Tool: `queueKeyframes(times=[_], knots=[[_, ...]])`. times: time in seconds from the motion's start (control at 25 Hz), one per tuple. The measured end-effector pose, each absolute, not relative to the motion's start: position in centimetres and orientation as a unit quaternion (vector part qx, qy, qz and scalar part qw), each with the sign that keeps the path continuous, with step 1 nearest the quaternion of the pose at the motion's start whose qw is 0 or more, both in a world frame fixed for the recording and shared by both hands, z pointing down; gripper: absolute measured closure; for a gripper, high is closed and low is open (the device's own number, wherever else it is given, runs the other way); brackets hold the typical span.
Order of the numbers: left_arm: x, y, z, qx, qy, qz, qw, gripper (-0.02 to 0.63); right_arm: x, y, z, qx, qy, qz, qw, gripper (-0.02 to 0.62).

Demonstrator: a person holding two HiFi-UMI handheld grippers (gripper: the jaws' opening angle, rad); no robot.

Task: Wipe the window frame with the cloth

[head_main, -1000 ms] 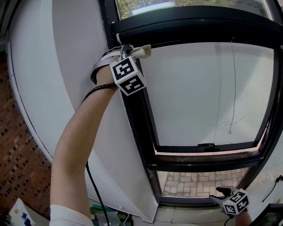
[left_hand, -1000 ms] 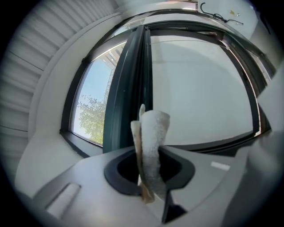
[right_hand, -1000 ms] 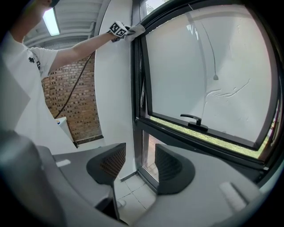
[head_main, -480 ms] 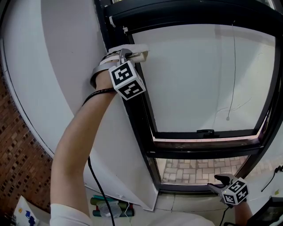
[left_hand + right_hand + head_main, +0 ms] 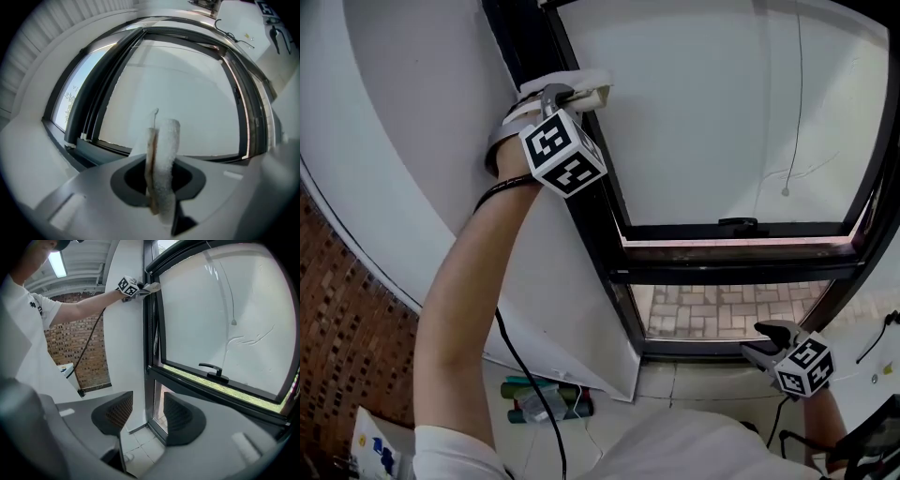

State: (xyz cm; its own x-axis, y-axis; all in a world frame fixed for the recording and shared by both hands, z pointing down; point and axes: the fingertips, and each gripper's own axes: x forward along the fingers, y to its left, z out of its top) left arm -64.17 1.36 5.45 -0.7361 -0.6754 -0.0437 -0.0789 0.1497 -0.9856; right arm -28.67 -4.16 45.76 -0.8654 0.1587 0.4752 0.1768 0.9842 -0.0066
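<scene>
My left gripper (image 5: 581, 94) is raised high against the black window frame (image 5: 591, 225) and is shut on a white cloth (image 5: 591, 89). In the left gripper view the folded cloth (image 5: 164, 159) stands pinched between the jaws, in front of the white pane. The cloth (image 5: 152, 287) also shows far up in the right gripper view, pressed on the frame's left upright (image 5: 151, 333). My right gripper (image 5: 769, 339) hangs low at the bottom right, below the sill. Its jaws (image 5: 147, 416) stand apart with nothing between them.
A black window handle (image 5: 739, 223) sits on the lower sash bar. A thin cord (image 5: 794, 103) hangs down the pane. A white wall panel (image 5: 422, 141) lies left of the frame, with brick wall (image 5: 347, 328) beyond. Bottles (image 5: 548, 405) lie on the floor. A cable (image 5: 520, 356) trails from my left arm.
My left gripper with the cloth has slid down the frame's left upright, away from the top corner. My right gripper stays low at the right.
</scene>
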Motion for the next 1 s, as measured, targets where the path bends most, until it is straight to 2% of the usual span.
queueKeyframes(times=[1.0], knots=[[-64.1, 1.4, 36.5, -0.364, 0.753, -0.533, 0.129, 0.514, -25.4, -5.1, 47.0, -0.043, -0.964, 0.011, 0.261, 0.391]])
